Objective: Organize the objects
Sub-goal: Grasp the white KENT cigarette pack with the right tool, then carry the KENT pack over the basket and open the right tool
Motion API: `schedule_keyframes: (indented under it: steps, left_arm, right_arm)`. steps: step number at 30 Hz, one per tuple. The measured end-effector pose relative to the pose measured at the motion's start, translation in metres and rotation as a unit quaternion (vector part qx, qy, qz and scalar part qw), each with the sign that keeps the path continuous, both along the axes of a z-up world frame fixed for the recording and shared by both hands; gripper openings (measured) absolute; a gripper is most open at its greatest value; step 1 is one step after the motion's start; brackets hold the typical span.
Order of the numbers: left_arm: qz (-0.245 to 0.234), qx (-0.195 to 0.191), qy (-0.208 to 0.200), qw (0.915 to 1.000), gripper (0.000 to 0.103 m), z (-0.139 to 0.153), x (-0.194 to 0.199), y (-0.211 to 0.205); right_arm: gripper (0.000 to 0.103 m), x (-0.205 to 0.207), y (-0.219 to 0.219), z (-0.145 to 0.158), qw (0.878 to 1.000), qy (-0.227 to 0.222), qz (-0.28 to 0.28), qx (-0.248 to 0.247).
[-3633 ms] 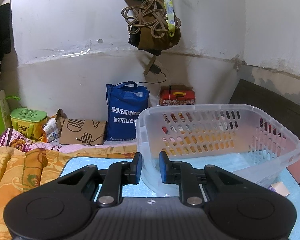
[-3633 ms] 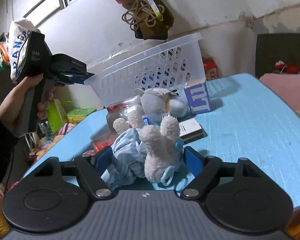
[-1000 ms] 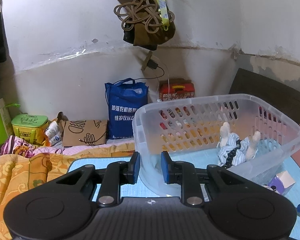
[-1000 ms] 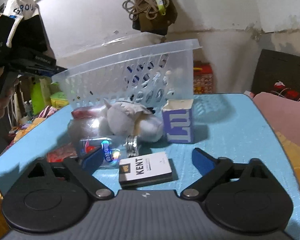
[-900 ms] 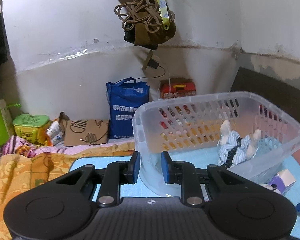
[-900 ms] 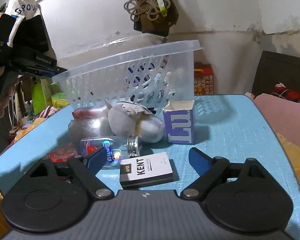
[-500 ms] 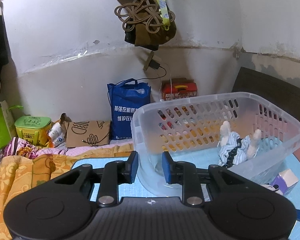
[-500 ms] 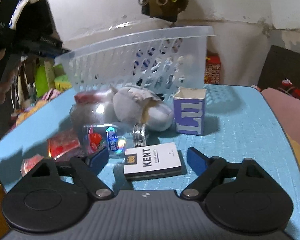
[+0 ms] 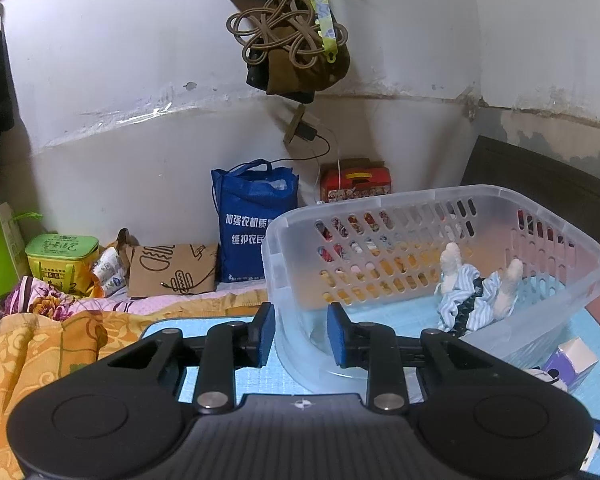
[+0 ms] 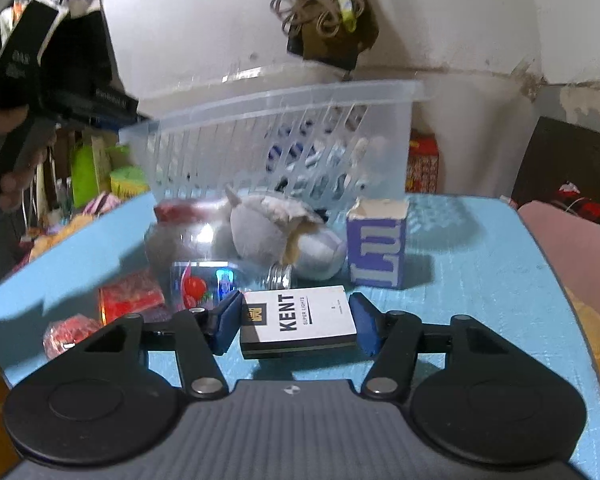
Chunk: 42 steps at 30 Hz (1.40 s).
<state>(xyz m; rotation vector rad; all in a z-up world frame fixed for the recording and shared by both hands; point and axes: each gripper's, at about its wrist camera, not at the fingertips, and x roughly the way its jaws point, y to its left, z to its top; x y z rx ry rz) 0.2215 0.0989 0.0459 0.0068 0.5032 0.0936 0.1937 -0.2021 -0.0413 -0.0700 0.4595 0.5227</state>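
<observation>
- Since a second ago, your right tool (image 10: 296,322) has narrowed from wide open around the cigarette pack (image 10: 298,318). Its jaws are closing with the pack between them; the right pad looks to be at the pack's edge, the left just beside it.
- Your left tool (image 9: 301,334) was nearly shut on the basket (image 9: 440,200) rim and its jaws are opening a little, with the clear wall between them.
- The striped soft toy (image 9: 472,298), outside the basket at the start, now lies inside it.
- The pack lies flat on the blue worktop (image 10: 480,280), long axis running left to right across the tool's line.
- It is white with black edges, printed "KENT".
- It sits nearest you, in front of a grey plush (image 10: 272,234) and a purple box (image 10: 376,248).
</observation>
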Motion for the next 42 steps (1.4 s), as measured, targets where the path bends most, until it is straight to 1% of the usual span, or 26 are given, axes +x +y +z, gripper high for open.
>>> schedule_keyframes:
  steps: [5, 8, 13, 18, 21, 24, 27, 29, 30, 31, 33, 34, 35, 38, 41, 42]
  left_arm:
    - [0.002, 0.006, -0.002, 1.0000, 0.032, -0.001, 0.000, -0.001]
    - [0.005, 0.007, -0.001, 1.0000, 0.032, -0.001, 0.000, -0.003]
    - [0.005, 0.005, -0.002, 1.0000, 0.032, -0.001, 0.000, -0.004]
    - [0.005, 0.005, -0.002, 1.0000, 0.032, 0.000, 0.001, -0.004]
    - [0.005, 0.004, -0.001, 1.0000, 0.032, -0.001, 0.001, -0.004]
    - [0.005, 0.005, -0.001, 1.0000, 0.032, 0.000, 0.001, -0.004]
    - [0.005, 0.004, 0.000, 1.0000, 0.032, 0.000, 0.001, -0.003]
    - [0.005, 0.003, 0.000, 1.0000, 0.032, -0.001, 0.001, -0.004]
    - [0.006, 0.002, 0.000, 1.0000, 0.032, -0.001, 0.001, -0.004]
    - [0.005, 0.002, 0.000, 1.0000, 0.032, -0.001, 0.001, -0.004]
    - [0.006, 0.001, 0.000, 1.0000, 0.032, -0.001, 0.001, -0.004]
    - [0.006, 0.001, 0.000, 1.0000, 0.032, -0.001, 0.001, -0.005]
    - [0.005, 0.002, 0.000, 1.0000, 0.032, -0.001, 0.001, -0.004]
    - [0.005, -0.001, 0.001, 1.0000, 0.032, -0.001, 0.002, -0.004]
    - [0.005, -0.007, 0.001, 1.0000, 0.032, 0.000, 0.002, -0.005]
    - [0.004, -0.006, 0.001, 1.0000, 0.032, 0.000, 0.002, -0.005]
  right_arm:
    - [0.061, -0.003, -0.007, 0.001, 0.999, -0.020, -0.014, 0.024]
    - [0.061, -0.004, -0.014, 0.003, 0.998, -0.033, -0.021, 0.047]
    - [0.061, -0.010, -0.029, 0.016, 0.996, -0.044, -0.030, 0.072]
    - [0.061, -0.012, -0.029, 0.044, 0.995, -0.067, -0.025, 0.071]
    - [0.061, -0.010, -0.022, 0.065, 0.993, -0.092, -0.037, 0.062]
    - [0.061, 0.003, -0.012, 0.087, 0.993, -0.100, -0.021, 0.066]
    - [0.061, 0.017, 0.009, 0.106, 0.992, -0.119, -0.008, 0.040]
    - [0.061, 0.028, 0.023, 0.118, 0.990, -0.141, -0.013, 0.017]
    - [0.061, 0.033, 0.029, 0.123, 0.988, -0.154, -0.020, 0.015]
    - [0.061, 0.041, 0.033, 0.129, 0.987, -0.158, -0.019, 0.020]
    - [0.061, 0.061, 0.042, 0.137, 0.989, -0.143, -0.004, 0.037]
    - [0.061, 0.070, 0.047, 0.138, 0.990, -0.136, 0.002, 0.034]
    - [0.061, 0.082, 0.057, 0.138, 0.992, -0.127, 0.002, 0.022]
    - [0.061, 0.105, 0.074, 0.132, 0.996, -0.090, 0.015, 0.004]
    - [0.061, 0.124, 0.087, 0.122, 0.998, -0.045, 0.032, 0.001]
    - [0.062, 0.128, 0.089, 0.119, 0.999, -0.038, 0.034, 0.002]
